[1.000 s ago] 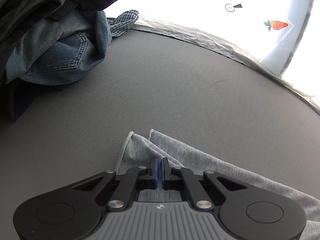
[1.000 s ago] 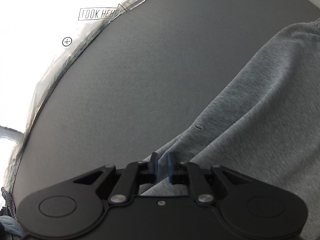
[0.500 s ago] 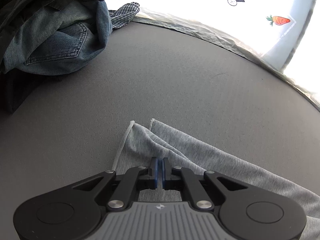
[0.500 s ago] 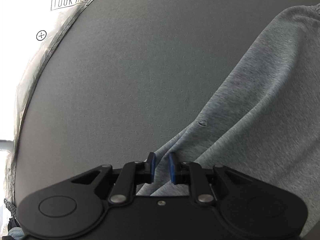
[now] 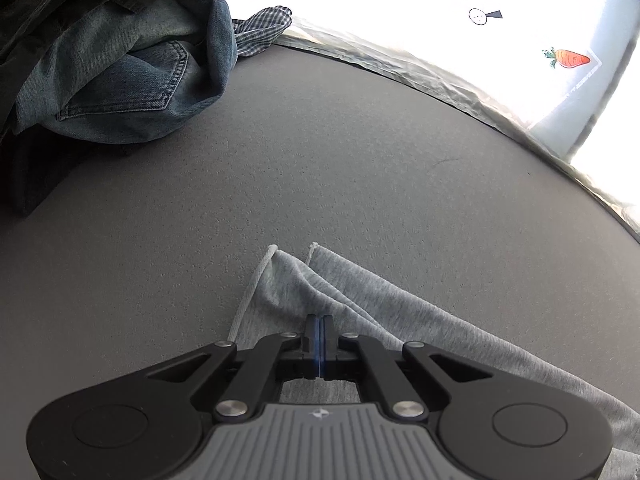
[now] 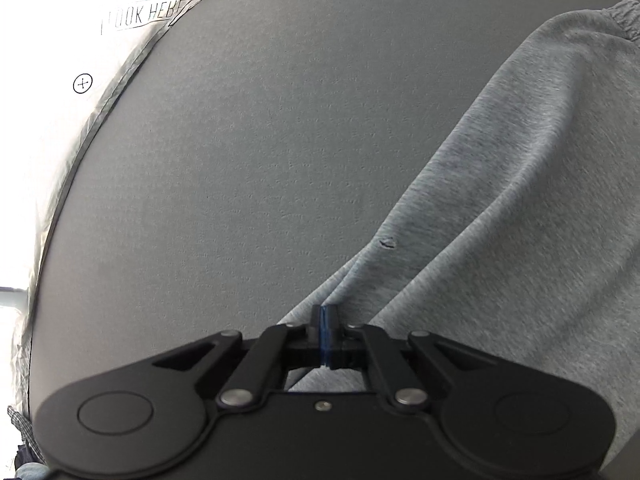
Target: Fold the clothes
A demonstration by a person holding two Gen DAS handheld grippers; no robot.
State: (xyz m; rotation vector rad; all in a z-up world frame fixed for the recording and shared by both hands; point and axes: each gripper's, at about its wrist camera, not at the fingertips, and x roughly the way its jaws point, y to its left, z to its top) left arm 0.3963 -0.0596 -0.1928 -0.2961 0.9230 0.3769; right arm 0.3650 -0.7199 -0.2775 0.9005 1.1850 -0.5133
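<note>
Left wrist view, left to right: pile of clothes at far left on the grey worktop, dark garment on top, blue denim piece with a stitched pocket under it, a bit of checked fabric poking out at its right edge. Well apart from the pile, lower centre, grey garment lies on the worktop, its end with two hemmed corners pointing up-frame, the rest running off to lower right. Left claw clenched, pads together pinching a fold of the grey garment close to that end. Beyond the worktop's far edge, crinkled clear film, then bright white surface with a small round marker and a carrot sticker at right.

Right wrist view, left to right: bright white surface at left with a crosshair circle and "LOOK HERE" arrow label, crinkled film along the worktop edge. Grey garment fills the right half, running diagonally from lower centre to upper right, where a gathered band shows at the top corner; long soft creases, one small nick or speck near its left edge. Right claw has just been closing and is now clamped on the garment's left edge, cloth bunched into pleats right at the pads.
</note>
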